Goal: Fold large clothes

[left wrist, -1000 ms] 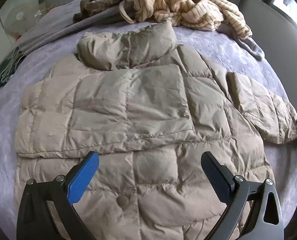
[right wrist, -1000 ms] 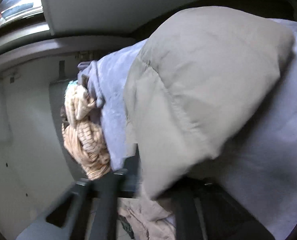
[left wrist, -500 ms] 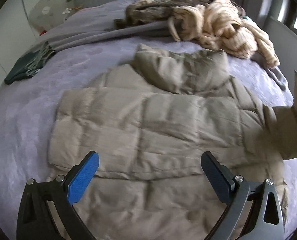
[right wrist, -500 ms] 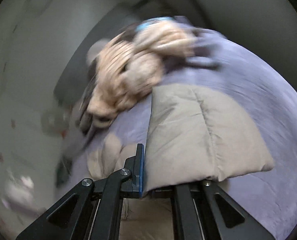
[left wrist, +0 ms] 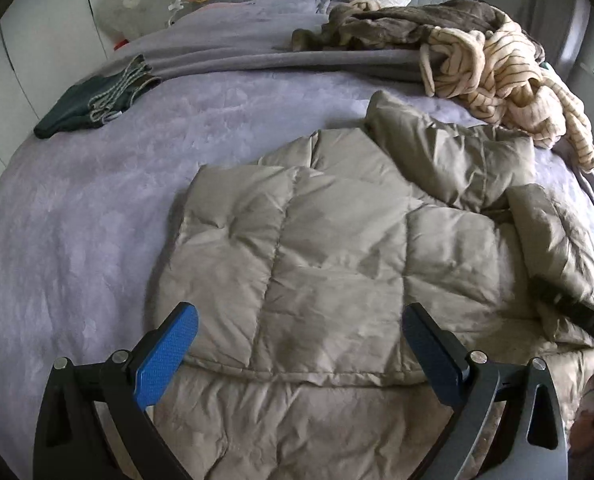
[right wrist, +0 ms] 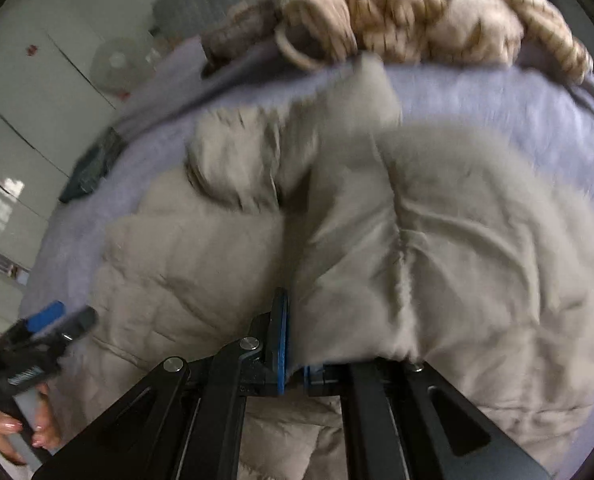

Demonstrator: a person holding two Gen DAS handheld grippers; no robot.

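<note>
Right hand-held gripper (right wrist: 293,344) clamps the jacket sleeve (right wrist: 457,248); left hand-held gripper (left wrist: 301,344) released

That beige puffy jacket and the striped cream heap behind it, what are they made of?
The beige quilted jacket looks like a thin synthetic shell, perhaps nylon, over soft filling: a faint sheen, stitched puffed panels, crisp wrinkles. The cream striped garment looks like a soft matte knit or fleece: thick rolled edges, no shine. Neither fibre can be confirmed by sight.
</note>
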